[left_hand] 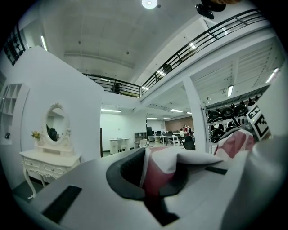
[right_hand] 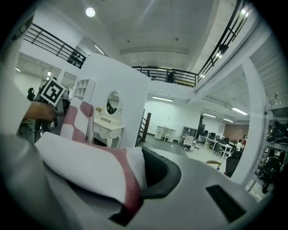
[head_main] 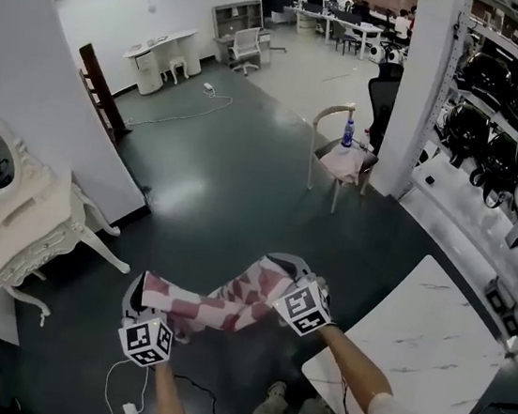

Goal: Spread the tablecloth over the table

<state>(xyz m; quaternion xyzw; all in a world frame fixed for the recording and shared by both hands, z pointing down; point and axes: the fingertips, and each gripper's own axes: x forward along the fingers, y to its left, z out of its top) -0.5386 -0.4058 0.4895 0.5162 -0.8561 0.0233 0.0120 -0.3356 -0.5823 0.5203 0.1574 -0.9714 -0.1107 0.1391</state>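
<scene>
Since the tablecloth (head_main: 218, 305) looks light and limp, I grip its edge; left gripper (head_main: 140, 293) and right gripper (head_main: 280, 276) both clamp it.

Soft, matt woven cloth in red-and-white check for the tablecloth (head_main: 218, 305). Smooth matt grey plastic with dark, rubbery-looking pads on the left gripper (left_hand: 150, 177) and right gripper (right_hand: 135, 184). Smooth white marble-veined top on the table (head_main: 420, 350). Dark green floor (head_main: 214, 186) with a soft sheen. White-painted carved finish on the dressing table (head_main: 40, 220). Pale bent wood for the chair (head_main: 332, 116) frame.
</scene>
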